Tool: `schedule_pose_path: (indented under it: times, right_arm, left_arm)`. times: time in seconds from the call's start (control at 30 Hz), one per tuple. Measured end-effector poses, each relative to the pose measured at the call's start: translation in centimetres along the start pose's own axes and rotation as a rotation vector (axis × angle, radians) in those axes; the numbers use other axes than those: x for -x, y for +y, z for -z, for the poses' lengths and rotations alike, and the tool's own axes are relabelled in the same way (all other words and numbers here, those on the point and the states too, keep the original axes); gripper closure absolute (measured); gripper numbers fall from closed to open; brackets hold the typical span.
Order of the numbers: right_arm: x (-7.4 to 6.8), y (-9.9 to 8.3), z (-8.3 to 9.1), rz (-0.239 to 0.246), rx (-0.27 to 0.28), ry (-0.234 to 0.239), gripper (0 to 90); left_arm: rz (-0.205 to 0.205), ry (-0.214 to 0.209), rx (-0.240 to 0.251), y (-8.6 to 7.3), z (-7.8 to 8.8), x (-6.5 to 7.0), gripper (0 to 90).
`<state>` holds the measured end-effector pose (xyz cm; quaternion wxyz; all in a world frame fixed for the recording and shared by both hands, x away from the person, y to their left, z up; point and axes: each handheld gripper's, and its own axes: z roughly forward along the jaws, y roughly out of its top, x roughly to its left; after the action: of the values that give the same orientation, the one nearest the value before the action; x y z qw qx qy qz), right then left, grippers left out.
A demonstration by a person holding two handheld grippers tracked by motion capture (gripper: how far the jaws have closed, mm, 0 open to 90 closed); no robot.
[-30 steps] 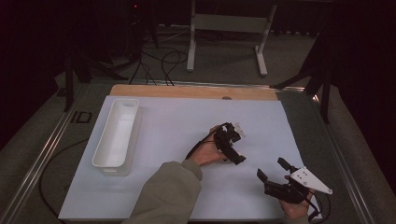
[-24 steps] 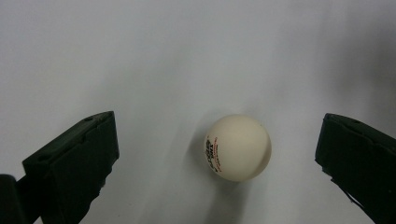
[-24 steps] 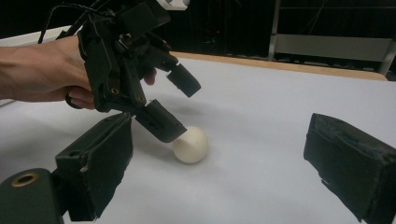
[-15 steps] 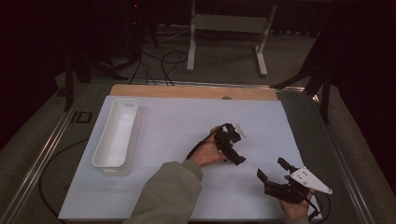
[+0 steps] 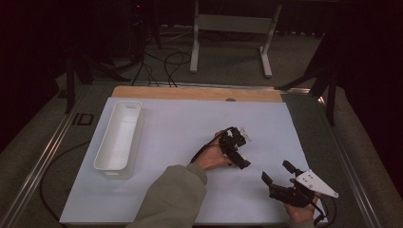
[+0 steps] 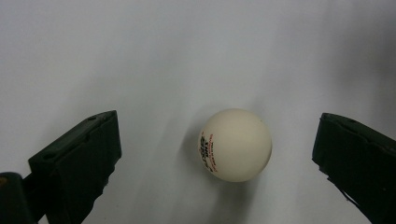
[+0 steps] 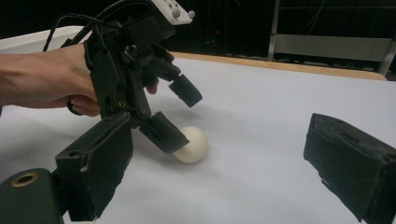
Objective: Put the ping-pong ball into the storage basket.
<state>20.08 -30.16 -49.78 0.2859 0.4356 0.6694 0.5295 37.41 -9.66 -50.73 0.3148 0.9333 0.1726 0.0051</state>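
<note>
Two spread jaws of the left gripper (image 6: 217,154) flank the ball (image 6: 236,144); lower evenly, center it, close softly so it won't roll; right gripper (image 5: 278,175) idles open nearby.

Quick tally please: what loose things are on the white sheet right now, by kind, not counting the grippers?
White ping-pong ball: 1, between the open jaws of the left gripper
White oblong tray: 1, at the sheet's left side
Total: 2

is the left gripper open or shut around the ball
Open. In the left gripper view both jaws of the left gripper stand wide apart, with the ball between them untouched.
</note>
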Motion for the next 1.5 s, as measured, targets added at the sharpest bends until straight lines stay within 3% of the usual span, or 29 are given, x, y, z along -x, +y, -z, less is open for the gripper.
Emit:
schedule_pose_path:
  times: [0.27,0.47,0.77,1.07,1.5]
  right_arm:
    - [0.0,0.0,0.0,0.0,0.0,0.001,8.1]
    - [0.0,0.0,0.0,-0.001,0.001,0.0,8.1]
    - [0.0,0.0,0.0,0.001,0.0,-0.002,8.1]
    - [0.0,0.0,0.0,0.0,0.0,-0.001,8.1]
    - [0.0,-0.1,-0.1,0.007,-0.003,-0.003,8.1]
  left_arm:
    - [0.002,0.01,-0.029,0.0,-0.6,0.3,8.8]
    - [0.0,0.012,-0.052,0.0,-1.0,0.4,24.3]
    - [-0.02,-0.038,-0.072,0.0,-1.3,0.7,49.7]
    - [-0.034,-0.029,-0.075,0.0,-1.1,0.8,51.2]
    - [-0.015,-0.016,-0.076,0.1,-0.4,0.5,51.3]
